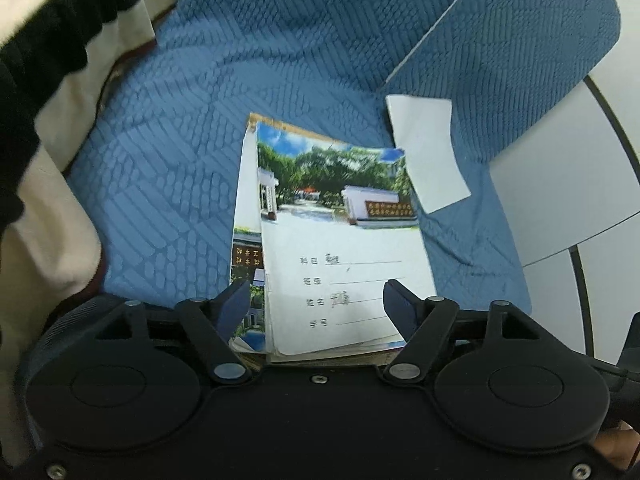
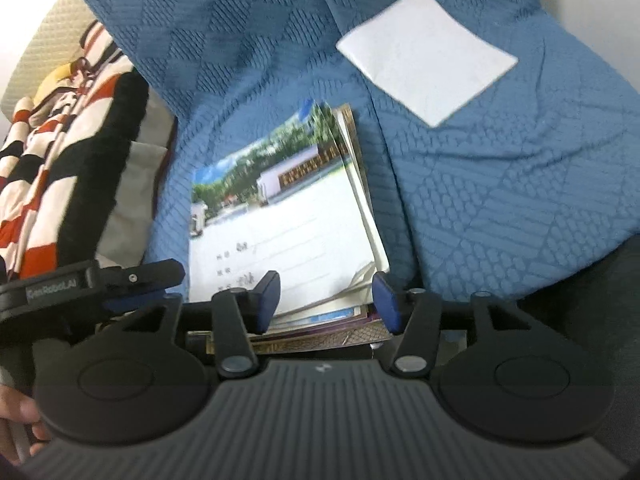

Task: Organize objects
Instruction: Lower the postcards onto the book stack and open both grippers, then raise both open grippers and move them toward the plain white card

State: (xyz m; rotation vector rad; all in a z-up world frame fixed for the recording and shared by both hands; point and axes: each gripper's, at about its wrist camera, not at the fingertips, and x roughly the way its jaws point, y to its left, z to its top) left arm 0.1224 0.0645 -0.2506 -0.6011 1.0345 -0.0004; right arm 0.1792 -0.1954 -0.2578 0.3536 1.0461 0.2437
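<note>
A: Where does the stack of notebooks [image 1: 340, 248] sit?

B: It lies flat on the blue quilted cover [image 1: 180, 160], at the centre of the left wrist view and running down to 6 o'clock, where its near edge passes under the left claw [image 1: 316, 300]. The top notebook shows a photo of trees and a gate above printed lines with handwriting. Others beneath it stick out at 9 o'clock of it.

A: And the left claw?

B: Its jaws stand released, one finger over the stack's left edge, the other over the lower right of the top cover. Nothing is pinched between them.

A: What about the right claw [image 2: 326, 300]?

B: Released as well. In the right wrist view its blue pads [image 2: 268, 300] stand apart over the near corner of the same stack [image 2: 280, 224], which fans out slightly there. Whether the pads touch the paper cannot be told.

A: Anything else nearby?

B: A white paper sheet [image 1: 426, 156] lies on the cover at 2 o'clock of the stack, just beside it. A striped fabric [image 2: 60, 168] in black, red and cream lies at 9 o'clock in the right wrist view. The left claw's dark body [image 2: 100, 280] shows at 8 o'clock there.
</note>
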